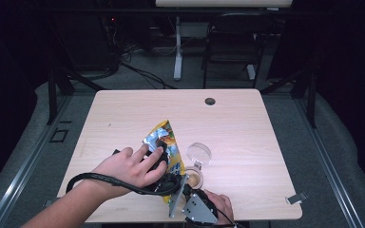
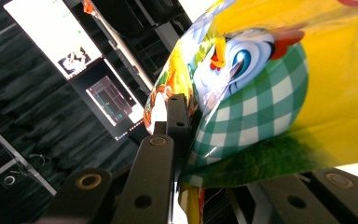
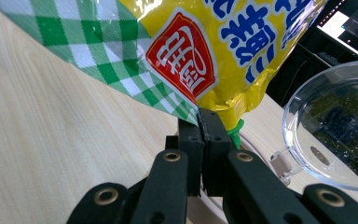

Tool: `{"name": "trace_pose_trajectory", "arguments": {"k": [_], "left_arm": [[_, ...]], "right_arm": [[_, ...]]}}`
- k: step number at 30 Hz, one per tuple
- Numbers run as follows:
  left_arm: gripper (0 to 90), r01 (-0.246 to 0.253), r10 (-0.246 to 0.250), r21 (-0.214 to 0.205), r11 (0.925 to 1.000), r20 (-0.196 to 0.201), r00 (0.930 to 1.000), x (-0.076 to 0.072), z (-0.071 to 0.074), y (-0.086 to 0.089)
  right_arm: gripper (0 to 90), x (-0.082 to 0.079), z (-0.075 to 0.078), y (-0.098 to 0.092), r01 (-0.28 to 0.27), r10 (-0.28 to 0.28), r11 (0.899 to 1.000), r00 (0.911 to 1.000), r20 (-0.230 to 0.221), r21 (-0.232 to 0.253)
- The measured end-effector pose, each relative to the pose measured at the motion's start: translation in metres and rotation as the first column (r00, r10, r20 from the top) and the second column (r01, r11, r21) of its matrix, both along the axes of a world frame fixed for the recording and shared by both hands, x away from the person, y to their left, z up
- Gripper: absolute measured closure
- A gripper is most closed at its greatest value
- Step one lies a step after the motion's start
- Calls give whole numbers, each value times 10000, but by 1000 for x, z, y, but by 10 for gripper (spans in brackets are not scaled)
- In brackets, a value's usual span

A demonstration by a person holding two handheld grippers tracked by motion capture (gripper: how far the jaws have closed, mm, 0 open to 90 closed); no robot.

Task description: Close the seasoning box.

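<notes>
A yellow snack bag (image 1: 163, 138) with a green check pattern and a cartoon figure stands tilted over the wooden table (image 1: 119, 114). My left gripper (image 1: 163, 165), under the person's left hand, is shut on the bag's side; in the left gripper view the bag (image 2: 279, 93) bulges between the jaws of that gripper (image 2: 214, 140), and the right jaw's tip is hidden behind it. My right gripper (image 1: 186, 189) comes in from the front edge. Its jaws are pressed together on the bag's lower sealed edge (image 3: 223, 105), as my right gripper (image 3: 204, 119) shows up close.
A small round cup (image 1: 194, 178) sits beside the bag's lower end, with a clear round lid (image 1: 198, 153) (image 3: 335, 130) next to it. A cable hole (image 1: 210, 101) is at the table's far side, a metal clip (image 1: 296, 198) at its right front edge. A chair (image 1: 233, 42) stands beyond.
</notes>
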State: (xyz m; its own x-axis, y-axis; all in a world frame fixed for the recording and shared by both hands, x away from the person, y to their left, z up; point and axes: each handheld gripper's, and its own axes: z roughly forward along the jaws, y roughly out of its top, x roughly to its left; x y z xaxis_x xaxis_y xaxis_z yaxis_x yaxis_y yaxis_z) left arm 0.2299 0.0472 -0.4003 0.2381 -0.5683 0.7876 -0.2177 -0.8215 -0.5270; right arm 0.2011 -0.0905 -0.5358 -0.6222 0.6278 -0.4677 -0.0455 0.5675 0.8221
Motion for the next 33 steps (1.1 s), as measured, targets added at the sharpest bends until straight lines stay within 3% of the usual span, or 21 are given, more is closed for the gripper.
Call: {"name": "trace_pose_trajectory", "arguments": {"k": [33], "left_arm": [[827,-13,13,13,10000,0,10000,-1,0,-1]], "right_arm": [[886,0,-1,0,-12,12,10000,10000,51,44]]}}
